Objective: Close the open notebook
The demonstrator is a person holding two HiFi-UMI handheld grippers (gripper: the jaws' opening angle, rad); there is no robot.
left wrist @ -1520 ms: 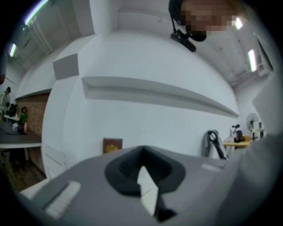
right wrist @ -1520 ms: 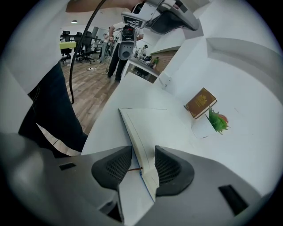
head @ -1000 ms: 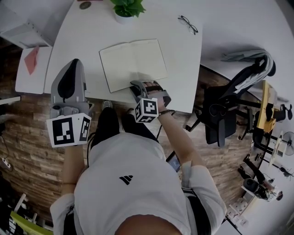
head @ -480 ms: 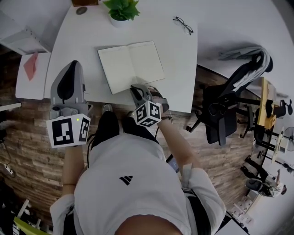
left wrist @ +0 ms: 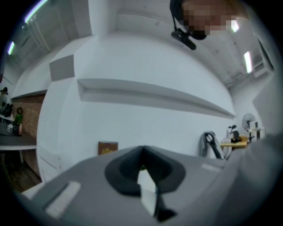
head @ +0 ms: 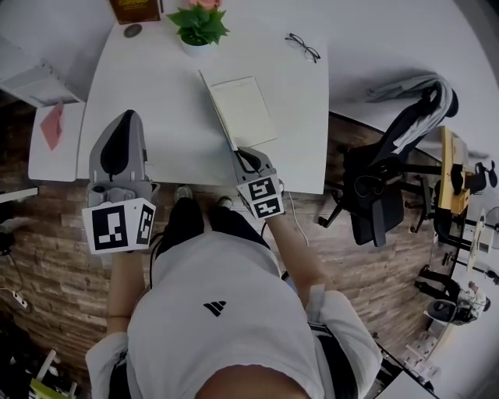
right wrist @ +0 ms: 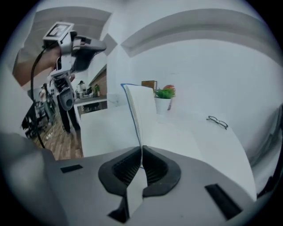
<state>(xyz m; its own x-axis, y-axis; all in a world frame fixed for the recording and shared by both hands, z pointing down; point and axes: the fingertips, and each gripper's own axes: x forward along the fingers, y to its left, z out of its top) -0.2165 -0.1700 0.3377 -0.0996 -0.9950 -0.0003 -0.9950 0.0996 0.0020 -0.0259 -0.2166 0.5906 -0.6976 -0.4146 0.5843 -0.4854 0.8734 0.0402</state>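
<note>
Now pinches the left leaf of the notebook (head: 245, 109) in the closing right tongs (head: 243, 157), standing it upright (flat open a second ago) at twelve o'clock on the bench (head: 148, 86): halfway shut. Holds the left tongs (head: 127, 118) together, empty.

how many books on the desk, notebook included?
2. White-paged, blue-edged notebook at centre, left half lifted in the right gripper, jaws closing on it; brown book at the far edge, left of the green potted plant. None look hidden.

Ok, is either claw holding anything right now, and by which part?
The right claw, jaws closing, pinches the raised left half of the notebook at its near edge. The left claw holds nothing.
</note>
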